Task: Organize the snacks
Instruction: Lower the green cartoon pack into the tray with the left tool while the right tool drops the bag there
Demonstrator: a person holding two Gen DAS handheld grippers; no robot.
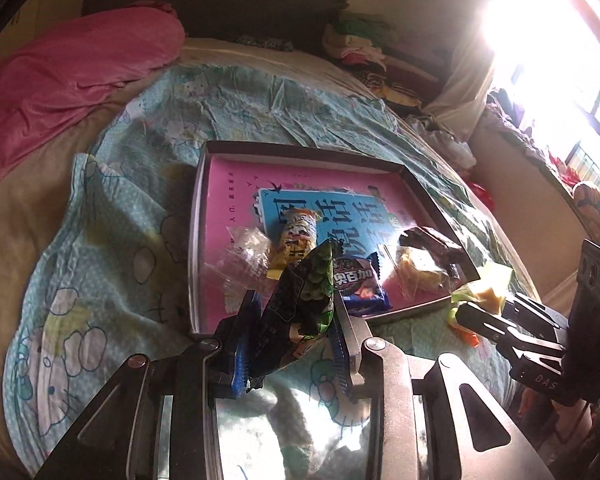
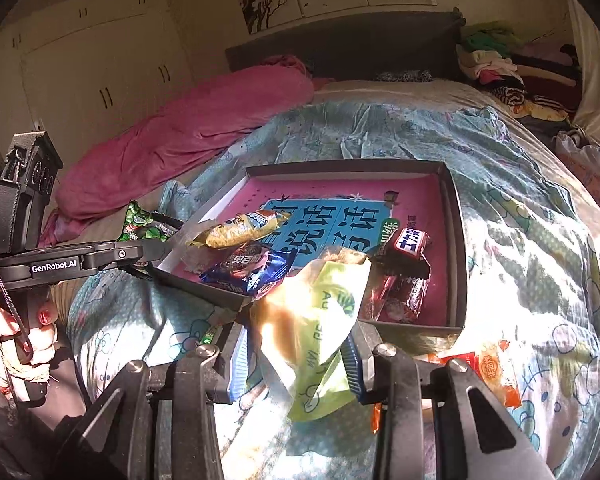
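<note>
Jaws of both grippers closed on cargo: my left gripper pinches a dark green crinkled snack packet, my right gripper pinches a pale yellow-green plastic wrapper. Both packets hang above the near edge of the shallow dark cardboard box with pink lining, which sits on the bed. Inside the box already: a yellow foil bar, a blue cookie pack, dark red-brown chocolate bars. Outside it, right of the box: an orange-and-white sachet on the quilt. My judgement: well past halfway; two held items and that sachet remain.
</note>
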